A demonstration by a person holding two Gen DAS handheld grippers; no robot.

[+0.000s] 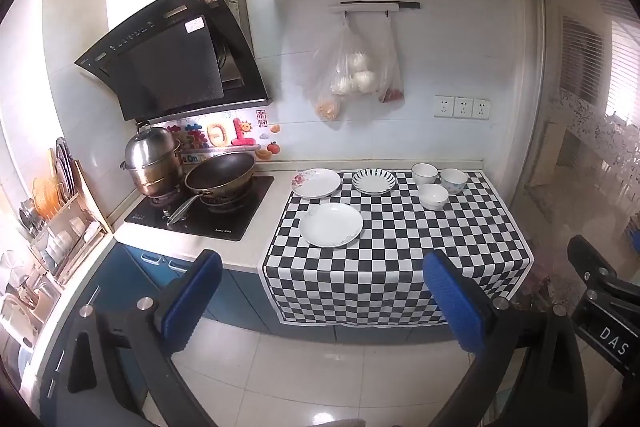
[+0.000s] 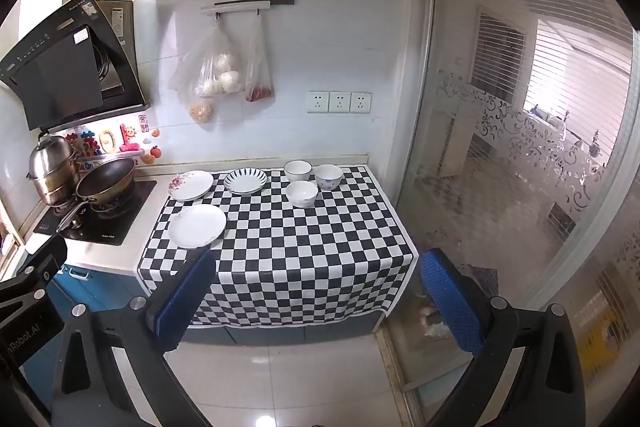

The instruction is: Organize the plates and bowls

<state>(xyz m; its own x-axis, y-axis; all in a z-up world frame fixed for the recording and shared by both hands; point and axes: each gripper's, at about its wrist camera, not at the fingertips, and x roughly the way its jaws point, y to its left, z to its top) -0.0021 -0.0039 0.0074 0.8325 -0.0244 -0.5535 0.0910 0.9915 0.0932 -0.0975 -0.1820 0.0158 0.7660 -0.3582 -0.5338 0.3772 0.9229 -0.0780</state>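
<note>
Nothing of the sorting looks begun: every dish lies single on the checkered cloth (image 1: pixel 396 267), which I take as the landmark, spread over the counter and hanging down its front beside the stove (image 1: pixel 200 215). Largest of the pieces, the plain white plate (image 1: pixel 331 225) sits toward the cloth's left side, nearer the front than the rest. Behind it, the floral plate (image 1: pixel 316 183) straddles the cloth's back left corner, partly on bare counter, and the striped plate (image 1: pixel 374 181) lies just right of that along the back edge. The three bowls cluster at the cloth's back right: the dark-rimmed bowl (image 1: pixel 424 173) and the patterned bowl (image 1: pixel 454 180) near the wall, the plain white bowl (image 1: pixel 433 195) just in front of them. No plate rests on another and no bowl is nested, so by my judgement all the stacking or grouping remains. The left gripper (image 1: pixel 322 291) and the right gripper (image 2: pixel 316 287) both hang out before the cloth's draped front, well apart from the dishes, fingers spread wide with nothing between them.
</note>
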